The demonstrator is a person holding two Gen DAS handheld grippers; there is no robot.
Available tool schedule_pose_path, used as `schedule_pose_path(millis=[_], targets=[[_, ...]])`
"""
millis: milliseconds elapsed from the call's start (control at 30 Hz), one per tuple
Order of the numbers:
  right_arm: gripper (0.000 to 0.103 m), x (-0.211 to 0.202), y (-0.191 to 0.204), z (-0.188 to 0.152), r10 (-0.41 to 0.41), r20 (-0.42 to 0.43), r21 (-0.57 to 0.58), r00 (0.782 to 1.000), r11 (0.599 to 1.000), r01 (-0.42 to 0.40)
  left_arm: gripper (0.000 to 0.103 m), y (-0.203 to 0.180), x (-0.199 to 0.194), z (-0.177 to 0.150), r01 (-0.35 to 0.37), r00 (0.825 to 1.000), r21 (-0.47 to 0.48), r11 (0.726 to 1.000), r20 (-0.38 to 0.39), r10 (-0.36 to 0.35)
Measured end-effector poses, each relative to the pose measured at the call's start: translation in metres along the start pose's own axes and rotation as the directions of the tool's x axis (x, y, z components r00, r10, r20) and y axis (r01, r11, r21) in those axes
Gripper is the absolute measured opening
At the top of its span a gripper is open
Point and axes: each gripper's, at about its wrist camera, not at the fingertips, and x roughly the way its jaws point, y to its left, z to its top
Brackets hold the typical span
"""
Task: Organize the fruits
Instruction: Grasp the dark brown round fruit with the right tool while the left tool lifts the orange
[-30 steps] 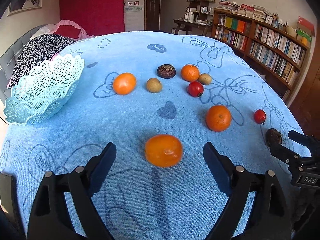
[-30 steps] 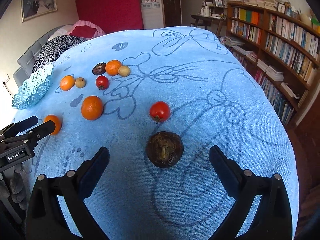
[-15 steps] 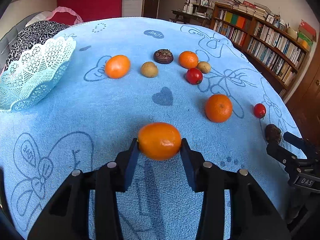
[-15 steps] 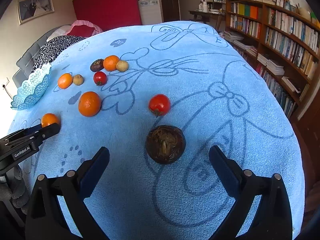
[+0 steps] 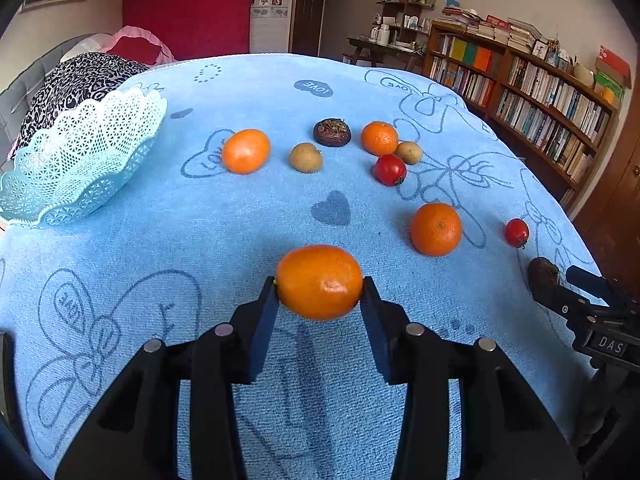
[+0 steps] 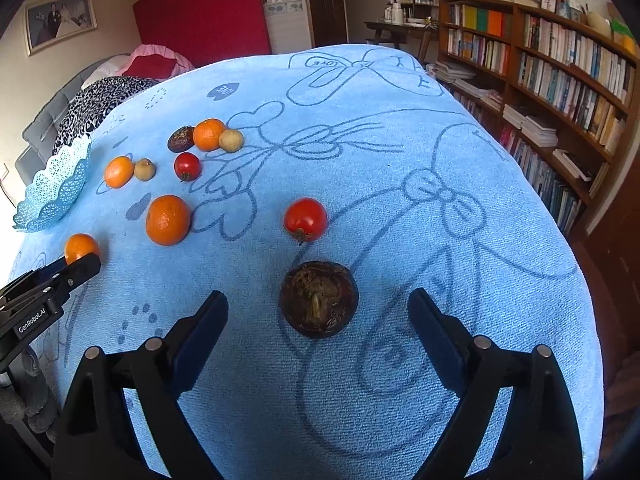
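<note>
The left claw [image 5: 319, 290] is closed on an orange [image 5: 319, 282], pads pressing both its sides, right of the basket [image 5: 80, 160]; it seems lifted off the blue cloth [image 5: 200, 240], though that is hard to judge. The right claw [image 6: 318, 312] gapes wide around a dark fruit [image 6: 318, 299], touching nothing. Its body reads "DAS"; the left one's, "GenRobot.AI". The cloth says "LOVE".

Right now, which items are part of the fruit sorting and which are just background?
Job:
- oval orange fruit clamped in left gripper
- dark brown round fruit between the open right gripper
- red tomato
- large round orange
- pale blue lattice basket

Background:
- wooden bookshelf
- leopard-print fabric
</note>
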Motion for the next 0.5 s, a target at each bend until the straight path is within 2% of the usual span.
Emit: schedule_pose_path(millis=[133,233,400,467,500], targets=[[0.067,0.0074,0.0023,-0.0008,0.005,-0.022,0.001,1.0,1.0,-0.005,0.043,0.0018,-0.0005,-0.0008,-0.005,1.0,-0.007,1.0,0.004,0.005],[0.063,0.009,0.0046,-0.0032,-0.017,-0.016,-0.009,1.0,1.0,0.017,0.043,0.0021,0.0008,-0.0014,-0.007,1.0,-0.008,1.0,0.0,0.007],[0.062,0.0107,0.0077,-0.005,-0.04,-0.018,-0.025,0.999,0.999,0.039,0.043,0.0039,0.0036,-0.0016,-0.01,1.0,-0.019,1.0,-0.01,0.01],[0.057,0.0092,0.0075,-0.0056,-0.05,-0.011,-0.024,0.999,0.998,0.05,0.043,0.0049,0.0035,-0.0016,-0.008,1.0,-0.021,1.0,-0.009,0.008],[0.051,0.0084,0.0074,-0.0057,-0.048,-0.007,-0.022,0.999,0.999,0.048,0.043,0.0053,0.0032,-0.0017,-0.008,1.0,-0.022,1.0,-0.008,0.008]])
